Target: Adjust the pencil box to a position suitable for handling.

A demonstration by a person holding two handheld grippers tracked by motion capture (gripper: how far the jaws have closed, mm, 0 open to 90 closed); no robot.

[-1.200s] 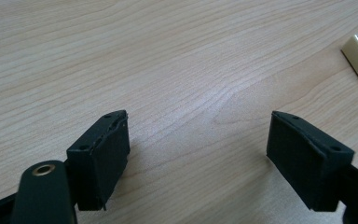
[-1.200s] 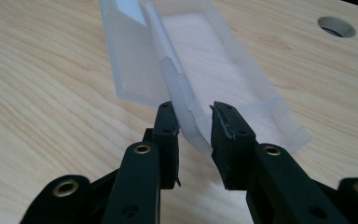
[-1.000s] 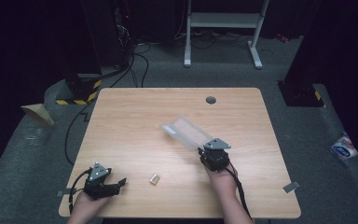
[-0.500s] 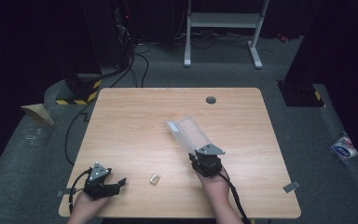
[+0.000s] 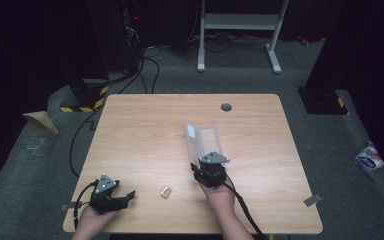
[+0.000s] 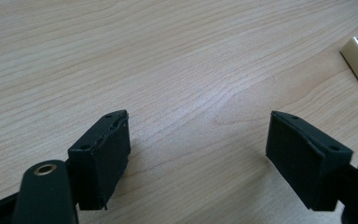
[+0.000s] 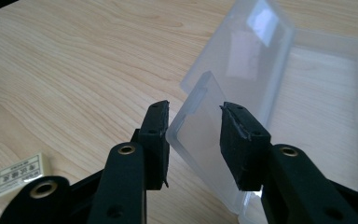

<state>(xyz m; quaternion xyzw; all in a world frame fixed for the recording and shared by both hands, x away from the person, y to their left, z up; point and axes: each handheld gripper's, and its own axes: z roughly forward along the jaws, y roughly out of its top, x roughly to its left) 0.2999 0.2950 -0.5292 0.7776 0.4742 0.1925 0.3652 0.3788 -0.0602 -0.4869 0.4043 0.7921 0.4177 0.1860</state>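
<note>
The right tool [image 7: 193, 135] has its jaws a little apart, and they have just been opening. The near edge of a clear plastic box [image 7: 279, 93] stands between them: the left pad [image 7: 156, 140] touches the box's raised lid, while the right pad [image 7: 237, 140] stands just clear of it. The box lies open on the bench [image 5: 145, 130], near its middle and directly beyond the tool. In the high view its long axis runs away from the person, tilted slightly to the left, and the lid rises on the left side. The left tool [image 6: 198, 154] rests at the near left corner with its jaws wide apart and nothing between them. A small eraser [image 5: 166, 191] lies between the two tools.
</note>
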